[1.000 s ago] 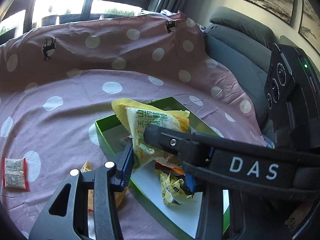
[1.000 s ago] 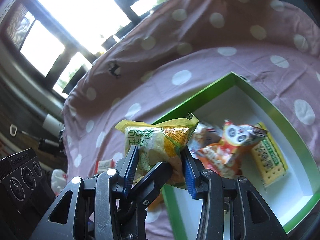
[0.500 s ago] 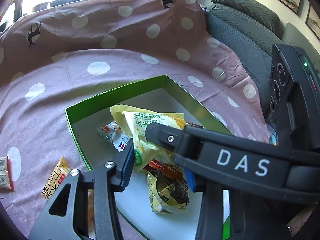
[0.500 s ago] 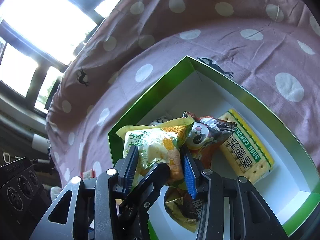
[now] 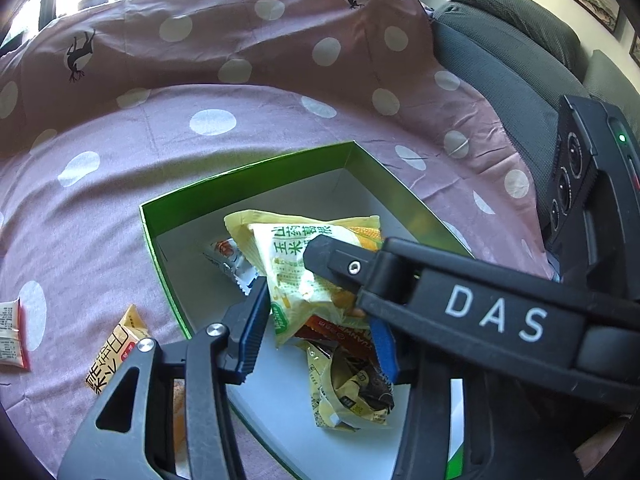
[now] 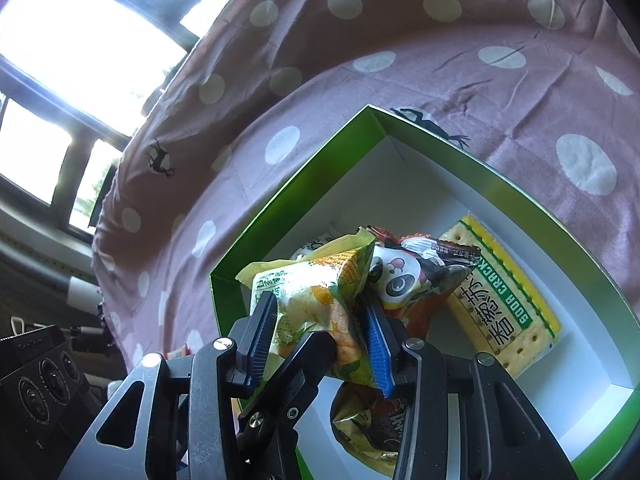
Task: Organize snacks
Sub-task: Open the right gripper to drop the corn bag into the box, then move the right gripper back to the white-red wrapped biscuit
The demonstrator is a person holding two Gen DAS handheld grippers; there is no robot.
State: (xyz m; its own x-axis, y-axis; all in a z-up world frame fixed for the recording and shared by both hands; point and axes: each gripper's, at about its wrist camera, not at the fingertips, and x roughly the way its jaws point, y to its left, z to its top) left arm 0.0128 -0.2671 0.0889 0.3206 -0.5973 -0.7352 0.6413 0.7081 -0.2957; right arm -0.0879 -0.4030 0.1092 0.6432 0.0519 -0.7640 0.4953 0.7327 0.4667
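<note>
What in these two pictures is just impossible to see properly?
- Left wrist view: whether the left gripper's jaws, which have just been opening, press on the yellow packet; the right gripper crosses in front.
- Left wrist view: silvery packet, mostly under the yellow packet.
- Left wrist view: red-edged sachet, cut off by the picture's left edge.
- Right wrist view: dark crumpled wrapper, partly behind the right gripper's body.

A pink polka-dot cloth [image 5: 248, 120] with small black deer prints covers the surface. A grey sofa [image 5: 508, 68] stands beside it, below bright windows [image 6: 80, 40].
</note>
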